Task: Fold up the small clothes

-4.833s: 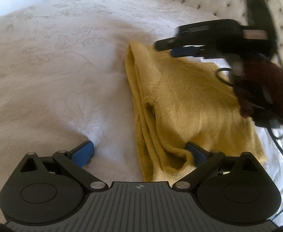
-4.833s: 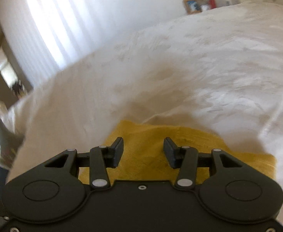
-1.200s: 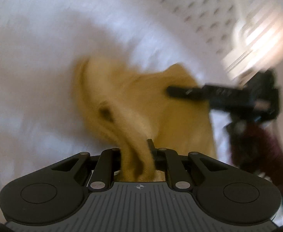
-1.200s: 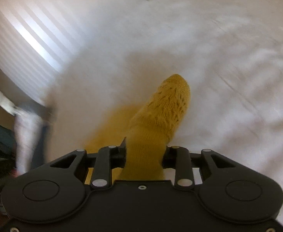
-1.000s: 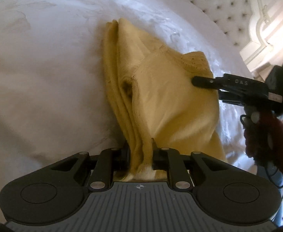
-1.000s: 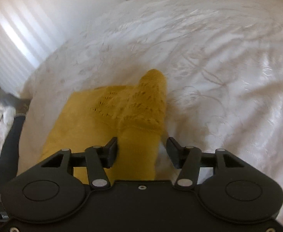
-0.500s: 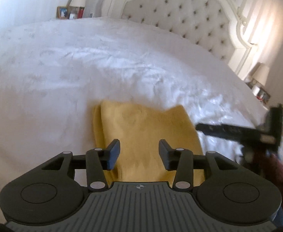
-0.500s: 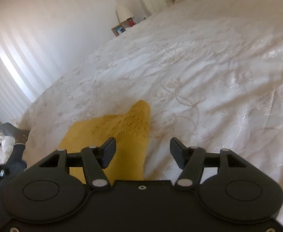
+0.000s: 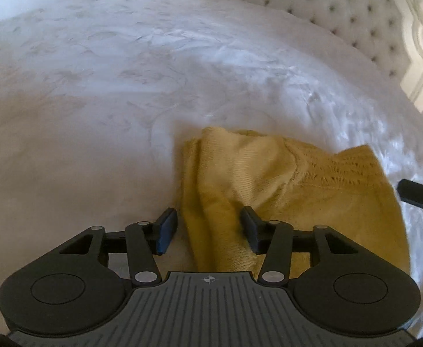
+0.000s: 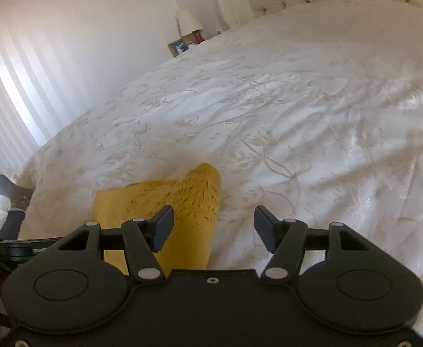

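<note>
With both tongs parted and holding nothing, I have the knit (image 9: 283, 190) lying folded on the bedspread (image 9: 124, 86), near the edge closest to me. Left gripper (image 9: 208, 230): its jaws stand apart on either side of the knit's thick folded edge, one blue pad (image 9: 166, 231) over bare bedspread, the other over the cloth; whether the pads touch the fabric I cannot tell. Right gripper (image 10: 213, 228): jaws wide, the left finger over the knit (image 10: 182, 202), the right over white bedspread (image 10: 327, 115). From the right wrist view, a lacy openwork corner of the knit points away from me, and the body of the cloth runs back under the gripper. From the left wrist view, the openwork band lies across the top layer, and the tip of the right gripper (image 9: 419, 195) shows at the far right, just beside the knit's edge. I judge this to be a pause between folds: the cloth is laid down in a rough rectangle, and its left edge bunches in several ridges. The next move, as I read it, calls for either closing on that bunched edge to straighten it, or taking two corners for a further fold. The headboard (image 9: 341, 8) stands well apart.
</note>
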